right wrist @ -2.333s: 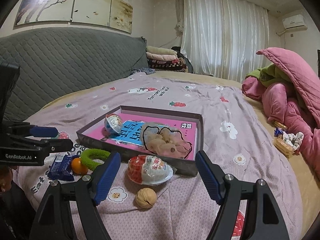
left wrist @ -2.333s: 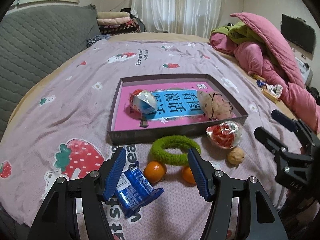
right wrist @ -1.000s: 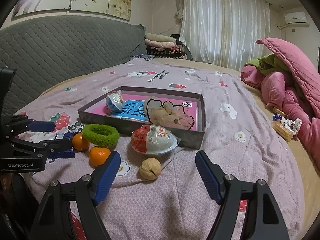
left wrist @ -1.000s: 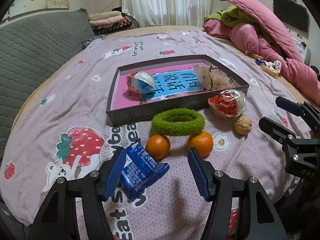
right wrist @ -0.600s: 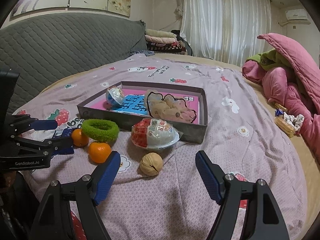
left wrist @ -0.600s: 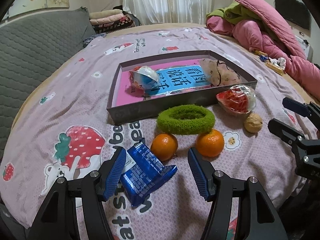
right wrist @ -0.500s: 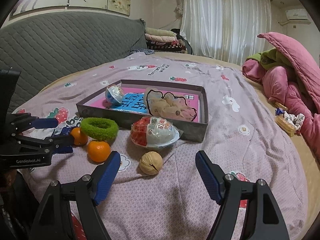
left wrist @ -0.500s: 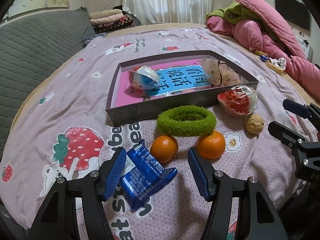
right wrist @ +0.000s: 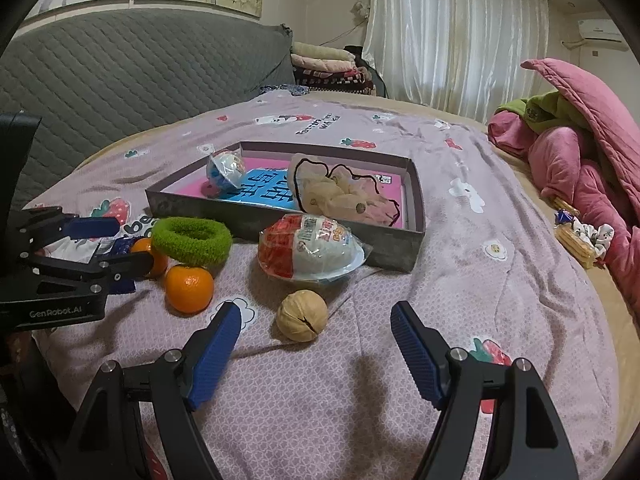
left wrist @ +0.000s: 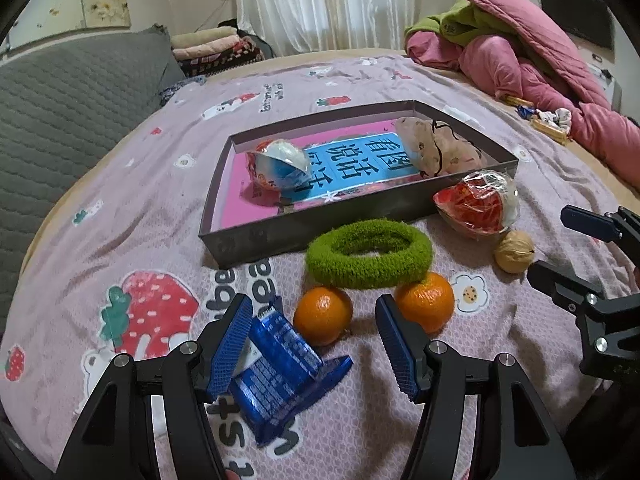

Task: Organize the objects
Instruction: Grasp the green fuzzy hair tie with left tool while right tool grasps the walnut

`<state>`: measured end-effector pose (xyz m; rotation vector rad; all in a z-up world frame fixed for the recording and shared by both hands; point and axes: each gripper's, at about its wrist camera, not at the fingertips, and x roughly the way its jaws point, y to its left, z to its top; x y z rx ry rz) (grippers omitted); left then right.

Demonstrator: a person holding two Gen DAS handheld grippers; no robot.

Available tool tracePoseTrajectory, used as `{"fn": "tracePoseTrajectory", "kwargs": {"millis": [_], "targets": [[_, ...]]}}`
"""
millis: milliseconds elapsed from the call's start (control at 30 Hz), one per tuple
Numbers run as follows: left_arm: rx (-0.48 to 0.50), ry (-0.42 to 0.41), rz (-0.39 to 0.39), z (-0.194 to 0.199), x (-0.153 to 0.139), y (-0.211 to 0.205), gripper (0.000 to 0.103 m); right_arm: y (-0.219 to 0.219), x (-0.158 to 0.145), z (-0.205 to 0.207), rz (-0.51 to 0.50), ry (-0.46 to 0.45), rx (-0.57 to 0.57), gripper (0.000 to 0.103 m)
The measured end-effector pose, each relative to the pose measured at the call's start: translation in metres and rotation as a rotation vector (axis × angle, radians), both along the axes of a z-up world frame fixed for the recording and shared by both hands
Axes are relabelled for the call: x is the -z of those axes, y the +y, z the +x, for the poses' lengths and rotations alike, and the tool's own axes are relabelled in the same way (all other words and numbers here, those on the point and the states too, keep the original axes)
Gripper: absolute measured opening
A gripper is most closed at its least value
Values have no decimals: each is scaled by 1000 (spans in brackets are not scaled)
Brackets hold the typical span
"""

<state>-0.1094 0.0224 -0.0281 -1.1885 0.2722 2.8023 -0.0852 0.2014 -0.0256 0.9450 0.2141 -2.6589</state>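
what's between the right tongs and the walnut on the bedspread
Nothing visible. The round tan walnut lies on bare purple bedspread just ahead of the open right tongs, roughly centred between them, apart from the orange tangerine.

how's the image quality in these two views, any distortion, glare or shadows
Left wrist view: strong fisheye bending of the box, dark corners, glare on the red wrapped egg. Right wrist view: same curvature, sharp focus, a soft shadow on the bedsheet between the jaws.
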Motion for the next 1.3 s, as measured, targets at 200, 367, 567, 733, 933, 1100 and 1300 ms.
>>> {"fn": "tracePoseTrajectory", "kwargs": {"millis": [200,367,567,733,933,1100,1300], "targets": [[16,16,-29,-11,0,4,66,0,5,-4,-1,-19,2,77],[39,22,-33,-19,0,8,66,0,8,-8,-9,-37,4,77],[62,22,-37,-33,0,14,66,-4,14,-12,1,-56,0,77],[92,37,-28,-41,-2,17,66,-4,18,-16,8,-70,8,77],[148,50,-4,-47,-3,21,66,-6,21,-19,13,-78,11,77],[151,26,57,-57,-1,19,65,-8,23,-22,20,-79,18,77],[152,57,60,-57,-2,20,58,-10,26,-25,30,-81,24,76]]}}
